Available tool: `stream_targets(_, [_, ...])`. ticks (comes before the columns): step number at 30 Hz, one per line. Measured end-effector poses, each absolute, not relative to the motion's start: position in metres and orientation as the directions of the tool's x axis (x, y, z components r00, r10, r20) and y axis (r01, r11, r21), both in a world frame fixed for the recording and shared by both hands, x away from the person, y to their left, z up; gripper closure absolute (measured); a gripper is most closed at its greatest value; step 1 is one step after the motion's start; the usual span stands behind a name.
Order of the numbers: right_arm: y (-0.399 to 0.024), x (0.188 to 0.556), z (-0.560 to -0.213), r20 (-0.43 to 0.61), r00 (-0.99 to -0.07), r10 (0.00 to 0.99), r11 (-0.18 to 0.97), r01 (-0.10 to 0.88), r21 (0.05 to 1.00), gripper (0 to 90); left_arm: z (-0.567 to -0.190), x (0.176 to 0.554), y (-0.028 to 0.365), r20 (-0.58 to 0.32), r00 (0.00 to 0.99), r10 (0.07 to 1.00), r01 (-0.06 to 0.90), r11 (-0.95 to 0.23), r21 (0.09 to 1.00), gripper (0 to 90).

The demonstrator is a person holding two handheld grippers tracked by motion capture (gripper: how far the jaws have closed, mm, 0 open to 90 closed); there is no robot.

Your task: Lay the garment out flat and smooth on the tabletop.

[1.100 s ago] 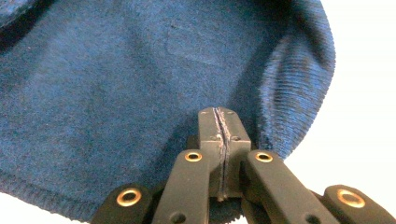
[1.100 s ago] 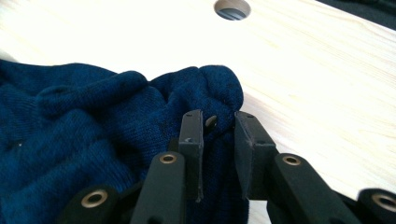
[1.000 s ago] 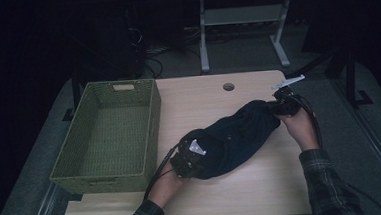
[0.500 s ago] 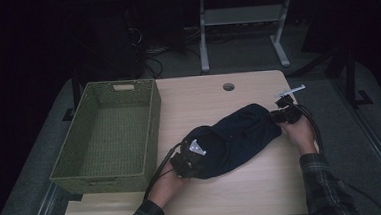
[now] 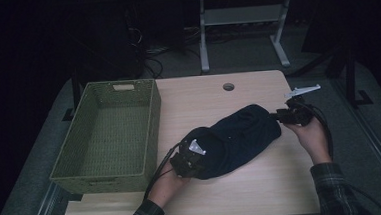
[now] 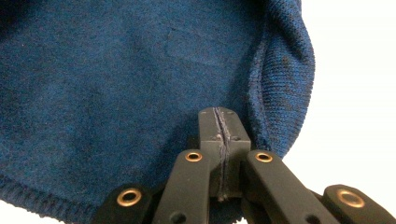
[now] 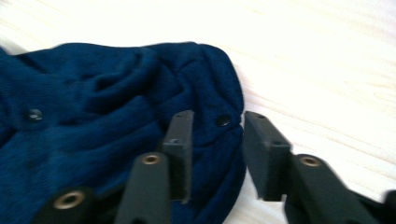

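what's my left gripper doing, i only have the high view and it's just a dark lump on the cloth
Observer: The left gripper is shut on a thin fold of the blue knit garment, seen in its own view.
Operator: and the right one, is it gripping yet
Observer: Not yet. The right gripper has its jaws apart over the garment's bunched end; they have just been closing a little, with cloth between them.
Operator: any detail on that end
Observer: A small dark button sits right between the jaws, and another button lies further along the cloth.
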State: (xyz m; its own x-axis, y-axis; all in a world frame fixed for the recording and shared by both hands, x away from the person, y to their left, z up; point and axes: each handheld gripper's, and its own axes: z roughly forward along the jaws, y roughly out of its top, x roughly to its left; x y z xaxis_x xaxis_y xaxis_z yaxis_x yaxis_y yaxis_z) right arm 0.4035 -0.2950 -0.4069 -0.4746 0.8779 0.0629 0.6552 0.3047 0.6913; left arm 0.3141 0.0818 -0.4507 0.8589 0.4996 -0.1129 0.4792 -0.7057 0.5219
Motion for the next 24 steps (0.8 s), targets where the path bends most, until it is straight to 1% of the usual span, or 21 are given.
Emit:
stream_targets(3, [-0.290, 0.391, -0.407, 0.072, -0.488, 0.870, 0.311, 0.656, 0.687, 71.3, -0.450, 0.315, 0.083, -0.108, 0.865, 0.491, 0.471, -0.717, 0.514, 89.5])
stream_targets(5, [-0.285, 0.384, -0.408, 0.057, -0.504, 0.862, 0.323, 0.631, 0.705, 73.2, -0.450, 0.315, 0.083, -0.110, 0.864, 0.491, 0.472, -0.716, 0.514, 89.5])
stream_targets(9, [-0.275, 0.369, -0.409, 0.097, -0.526, 0.845, 0.311, 0.630, 0.712, 79.2, -0.450, 0.315, 0.083, -0.112, 0.864, 0.491, 0.473, -0.715, 0.514, 89.5])
stream_targets(11, [-0.269, 0.363, -0.410, 0.113, -0.542, 0.833, 0.316, 0.633, 0.707, 80.7, -0.450, 0.315, 0.083, -0.112, 0.864, 0.490, 0.473, -0.716, 0.514, 89.5])
stream_targets(14, [-0.261, 0.353, -0.411, 0.115, -0.560, 0.820, 0.319, 0.615, 0.721, 85.3, -0.450, 0.316, 0.084, -0.107, 0.867, 0.486, 0.467, -0.719, 0.515, 89.5])
stream_targets(17, [-0.249, 0.344, -0.414, 0.132, -0.589, 0.797, 0.333, 0.612, 0.718, 89.2, -0.451, 0.316, 0.083, -0.122, 0.862, 0.493, 0.479, -0.711, 0.515, 89.5])
stream_targets(20, [-0.236, 0.335, -0.419, 0.102, -0.620, 0.778, 0.371, 0.584, 0.722, 89.7, -0.451, 0.316, 0.084, -0.124, 0.861, 0.493, 0.481, -0.710, 0.514, 89.5])
stream_targets(24, [-0.219, 0.324, -0.428, 0.119, -0.656, 0.745, 0.393, 0.576, 0.716, 89.7, -0.451, 0.315, 0.083, -0.125, 0.859, 0.497, 0.484, -0.706, 0.518, 89.5])
